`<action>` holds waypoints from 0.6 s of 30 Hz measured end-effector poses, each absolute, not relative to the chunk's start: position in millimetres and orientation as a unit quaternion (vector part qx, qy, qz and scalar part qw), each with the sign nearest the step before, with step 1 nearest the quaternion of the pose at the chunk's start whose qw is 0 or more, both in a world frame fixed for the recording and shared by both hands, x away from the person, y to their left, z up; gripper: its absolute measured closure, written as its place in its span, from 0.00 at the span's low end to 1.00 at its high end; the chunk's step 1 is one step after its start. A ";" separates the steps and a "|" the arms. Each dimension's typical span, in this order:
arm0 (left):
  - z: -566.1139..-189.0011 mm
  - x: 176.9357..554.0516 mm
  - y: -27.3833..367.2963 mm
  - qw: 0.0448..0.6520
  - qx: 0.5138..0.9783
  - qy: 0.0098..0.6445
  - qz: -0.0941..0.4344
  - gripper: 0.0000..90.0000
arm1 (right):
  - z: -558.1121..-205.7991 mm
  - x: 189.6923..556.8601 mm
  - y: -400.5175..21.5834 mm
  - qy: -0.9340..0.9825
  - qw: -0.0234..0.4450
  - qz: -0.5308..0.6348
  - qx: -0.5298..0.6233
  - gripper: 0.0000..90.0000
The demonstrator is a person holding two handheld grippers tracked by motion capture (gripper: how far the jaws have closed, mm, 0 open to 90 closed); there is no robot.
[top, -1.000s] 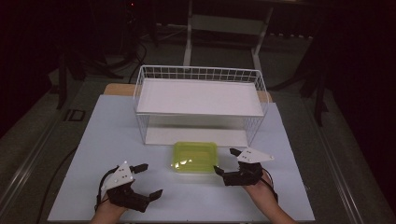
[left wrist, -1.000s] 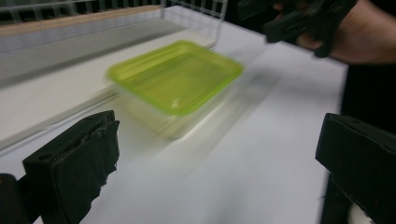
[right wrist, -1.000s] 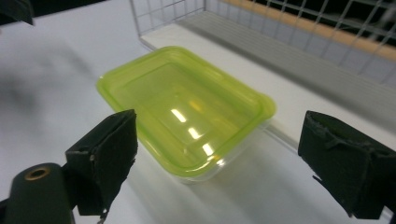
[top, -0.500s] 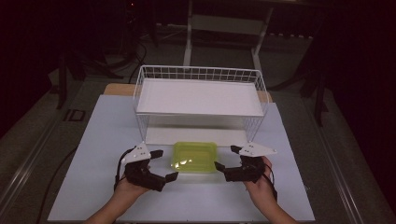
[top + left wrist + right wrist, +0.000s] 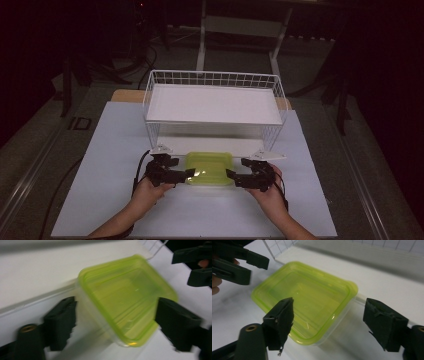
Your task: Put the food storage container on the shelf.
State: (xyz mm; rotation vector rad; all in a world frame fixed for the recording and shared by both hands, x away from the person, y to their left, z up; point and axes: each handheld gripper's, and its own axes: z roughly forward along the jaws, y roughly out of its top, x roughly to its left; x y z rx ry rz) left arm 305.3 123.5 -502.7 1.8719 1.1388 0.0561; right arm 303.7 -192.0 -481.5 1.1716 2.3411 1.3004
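Dark floor lies all around one white table [image 5: 105, 165], and the room behind it is almost black. On the table there is one green box [image 5: 209, 168] with a see-through bottom and a green lid, and one white wire basket [image 5: 212, 102] standing at the far side. The green box sits at the near middle of the table, just in front of the basket. Two hands come in from the near edge, and each holds one black tool. The left tool [image 5: 186, 174] is at the left side of the box and the right tool [image 5: 231, 175] is at the right side. From high up, both tools look very close to the box, but it is too small to see if they touch it. The left gripper view [image 5: 115, 322] shows more: one near corner of the green box [image 5: 125, 305] sits between its two jaws, with a gap on each side. The right gripper view [image 5: 328, 320] shows another corner of the green box [image 5: 309, 300] between its jaws, and there is a gap there too. Both tools have just been closing in a little, but they are open and neither one has hold of the box. Each gripper view also shows the other tool far off past the box.
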 end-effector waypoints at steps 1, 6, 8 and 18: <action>-505.1 306.2 123.4 0.455 0.760 0.464 0.018 0.27 | -483.7 304.8 -190.5 0.797 0.106 0.438 0.402 0.34; -511.6 308.9 123.9 0.443 0.760 0.476 0.013 0.53 | -494.5 309.7 -185.2 0.803 0.089 0.421 0.411 0.41; -512.6 309.1 124.8 0.447 0.754 0.480 0.014 0.56 | -497.7 310.4 -184.8 0.802 0.080 0.417 0.419 0.45; -513.5 307.7 123.0 0.437 0.761 0.479 0.003 0.71 | -501.5 310.8 -188.2 0.803 0.077 0.397 0.438 0.66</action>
